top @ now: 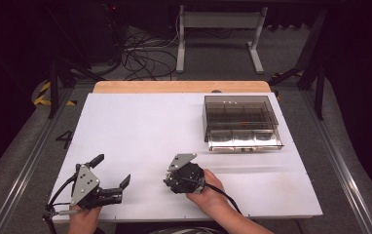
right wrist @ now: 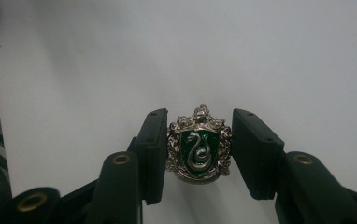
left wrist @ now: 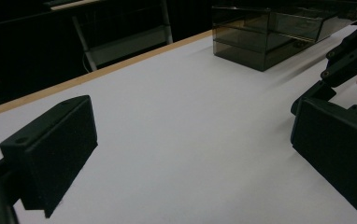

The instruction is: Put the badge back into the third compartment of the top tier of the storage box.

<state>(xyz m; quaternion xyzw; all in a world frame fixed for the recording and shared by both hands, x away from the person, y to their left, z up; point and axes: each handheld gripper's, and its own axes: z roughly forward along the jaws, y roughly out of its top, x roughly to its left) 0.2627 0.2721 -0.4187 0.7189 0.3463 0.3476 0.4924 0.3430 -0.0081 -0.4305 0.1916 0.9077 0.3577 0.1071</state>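
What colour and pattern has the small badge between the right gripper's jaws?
The badge is silver metal with a green shield bearing a silver snake; the right gripper view shows it best.

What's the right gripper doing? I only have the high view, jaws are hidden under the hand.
Observer: In the right gripper view, the right gripper has its jaws closed against the two sides of a small silver crest badge with a green shield and a snake on it.
Operator: Left gripper holding anything?
Observer: No. In the left gripper view its jaws stand wide apart with bare white table between them.
Operator: Is the clear box open on the near side?
Observer: The left gripper view shows the smoky compartment box from the side; I cannot tell whether it's open.
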